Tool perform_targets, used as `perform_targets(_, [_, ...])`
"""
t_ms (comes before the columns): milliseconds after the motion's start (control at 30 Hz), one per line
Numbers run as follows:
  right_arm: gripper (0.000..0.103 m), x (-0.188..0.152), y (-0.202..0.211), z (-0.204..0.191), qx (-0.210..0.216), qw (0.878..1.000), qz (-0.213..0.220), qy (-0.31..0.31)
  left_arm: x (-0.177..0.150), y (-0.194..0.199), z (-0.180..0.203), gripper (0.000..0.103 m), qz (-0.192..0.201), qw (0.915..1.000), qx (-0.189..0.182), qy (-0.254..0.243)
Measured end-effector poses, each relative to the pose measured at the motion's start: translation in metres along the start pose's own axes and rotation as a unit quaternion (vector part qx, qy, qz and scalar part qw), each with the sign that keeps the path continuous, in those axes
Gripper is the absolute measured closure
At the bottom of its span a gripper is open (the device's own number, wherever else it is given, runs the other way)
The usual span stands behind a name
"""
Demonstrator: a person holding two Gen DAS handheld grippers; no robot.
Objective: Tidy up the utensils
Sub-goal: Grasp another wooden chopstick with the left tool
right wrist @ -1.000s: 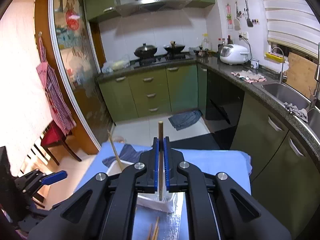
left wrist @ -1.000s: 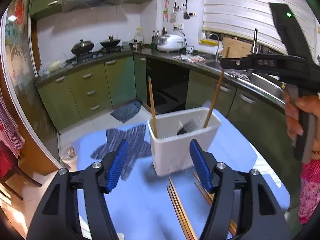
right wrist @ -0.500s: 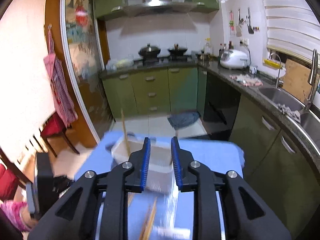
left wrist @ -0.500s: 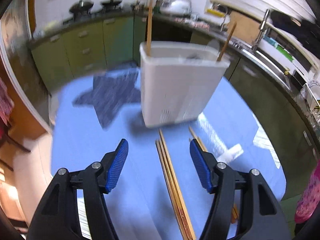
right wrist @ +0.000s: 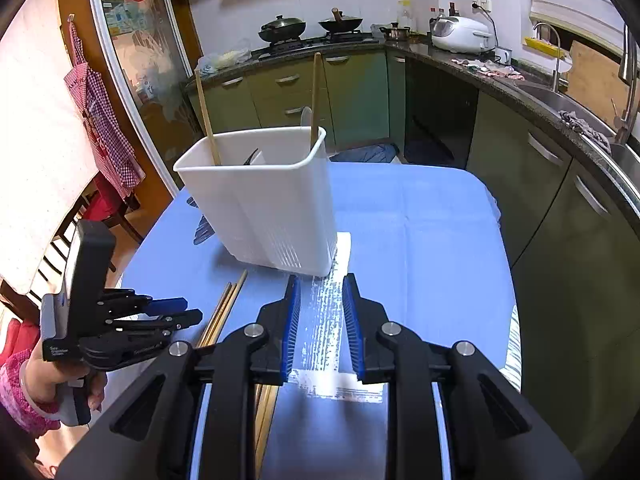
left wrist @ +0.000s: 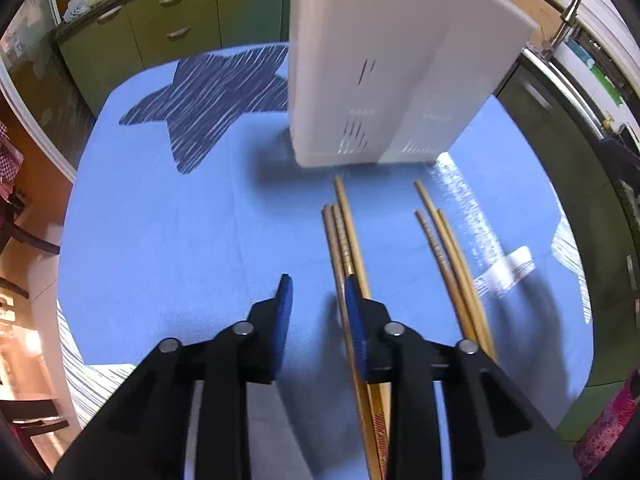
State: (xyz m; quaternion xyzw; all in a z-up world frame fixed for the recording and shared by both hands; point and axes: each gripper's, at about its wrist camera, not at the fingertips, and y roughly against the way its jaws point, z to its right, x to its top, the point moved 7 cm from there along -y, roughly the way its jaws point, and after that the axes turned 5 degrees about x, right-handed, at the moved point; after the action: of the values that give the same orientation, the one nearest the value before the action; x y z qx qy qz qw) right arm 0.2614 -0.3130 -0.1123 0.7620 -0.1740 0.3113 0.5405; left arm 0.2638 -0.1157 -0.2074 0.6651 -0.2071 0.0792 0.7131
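Observation:
A white utensil holder [right wrist: 264, 204] stands on the blue tablecloth [right wrist: 420, 224], with two wooden chopsticks [right wrist: 315, 96] upright in it. It also shows in the left wrist view [left wrist: 384, 72]. Two groups of wooden chopsticks lie on the cloth, a left bundle [left wrist: 344, 236] and a right bundle [left wrist: 444, 248]. My left gripper [left wrist: 318, 292] is open, low over the cloth, its right finger over the left bundle. It also shows in the right wrist view [right wrist: 176, 312]. My right gripper [right wrist: 318, 292] is open and empty, just short of the holder.
A dark blue star pattern [left wrist: 208, 92] marks the cloth left of the holder. Green kitchen cabinets [right wrist: 532, 168] and a sink counter run along the right. A chair [right wrist: 72, 232] stands at the table's left side.
My right gripper has let go of the chopstick, which now stands in the holder, and has opened and drawn back. My left gripper has dropped low to the left bundle and narrowed its opening.

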Motion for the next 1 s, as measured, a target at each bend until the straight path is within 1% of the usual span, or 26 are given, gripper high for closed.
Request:
perform_targets(67, [0.075, 0.002, -0.002, 0.002, 0.002, 1.0, 0.0, -0.001, -0.001, -0.003, 0.0, 0.078, -0.003, 1.0, -0.004, 0.001])
perform_targets(100, [0.074, 0.002, -0.002, 0.002, 0.002, 1.0, -0.001, -0.001, -0.001, -0.003, 0.002, 0.078, -0.003, 0.9999, -0.012, 0.001])
perform_targets(200, [0.074, 0.004, -0.006, -0.001, 0.005, 1.0, -0.004, -0.003, 0.0, -0.003, 0.004, 0.078, -0.006, 0.9998, -0.016, 0.002])
perform_targets(433, [0.074, 0.006, -0.008, -0.004, 0.011, 1.0, -0.004, -0.008, -0.001, -0.014, 0.008, 0.078, -0.028, 0.9996, -0.004, -0.008])
perform_targets(500, [0.074, 0.007, -0.007, -0.002, 0.01, 1.0, -0.002, -0.011, -0.001, -0.014, 0.008, 0.077, -0.029, 0.9995, 0.003, -0.01])
perform_targets(600, [0.074, 0.008, -0.005, -0.001, 0.013, 1.0, -0.001, -0.013, -0.002, -0.017, 0.003, 0.081, -0.04, 0.9992, 0.002, -0.007])
perform_targets(633, [0.074, 0.007, -0.005, -0.001, 0.013, 1.0, -0.001, -0.013, -0.002, -0.017, 0.001, 0.085, -0.041, 0.9991, 0.005, -0.007])
perform_targets(733, [0.07, 0.007, -0.008, -0.001, 0.016, 1.0, -0.003, -0.016, -0.001, -0.018, 0.002, 0.085, -0.04, 0.9991, 0.01, -0.011])
perform_targets(900, [0.07, 0.003, -0.012, -0.004, 0.016, 1.0, -0.011, -0.011, 0.0, -0.019, 0.012, 0.085, -0.033, 0.9987, 0.024, -0.03])
perform_targets(967, [0.07, 0.0, -0.015, -0.004, 0.015, 1.0, -0.016, -0.009, -0.001, -0.019, 0.009, 0.094, -0.031, 0.9986, 0.03, -0.029])
perform_targets(1000, [0.07, -0.001, -0.016, -0.003, 0.013, 1.0, -0.018, -0.01, -0.002, -0.018, 0.008, 0.095, -0.03, 0.9988, 0.03, -0.026])
